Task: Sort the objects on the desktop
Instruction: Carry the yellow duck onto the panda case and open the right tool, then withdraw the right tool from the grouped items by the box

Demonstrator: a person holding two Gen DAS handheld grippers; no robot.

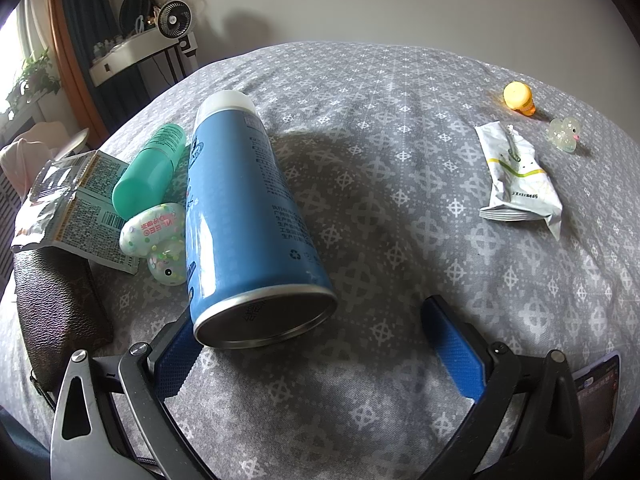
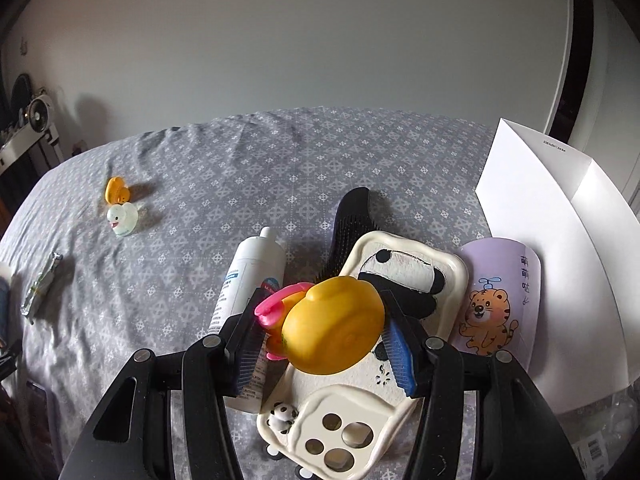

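My left gripper [image 1: 316, 328] is open above the grey patterned cloth [image 1: 380, 160]. A blue spray can [image 1: 248, 216] lies just ahead of its left finger, bottom toward me. A green bottle [image 1: 150, 172], a dotted toy [image 1: 160, 236] and foil packets [image 1: 72, 200] lie left of the can. My right gripper [image 2: 320, 324] is shut on a yellow rubber duck [image 2: 332, 328] with a pink beak, held over a cream panda tray [image 2: 404, 256]. A small yellow duck [image 2: 117, 190] and a clear duck [image 2: 123, 219] sit far left.
A white bottle [image 2: 248, 280] and a black brush [image 2: 352, 216] lie beside the tray. A purple tiger packet [image 2: 496, 300] and a white folded card [image 2: 560, 240] stand at right. A white sachet [image 1: 516, 176] lies right, a brown case [image 1: 60, 312] left, a phone [image 1: 596, 392] near right.
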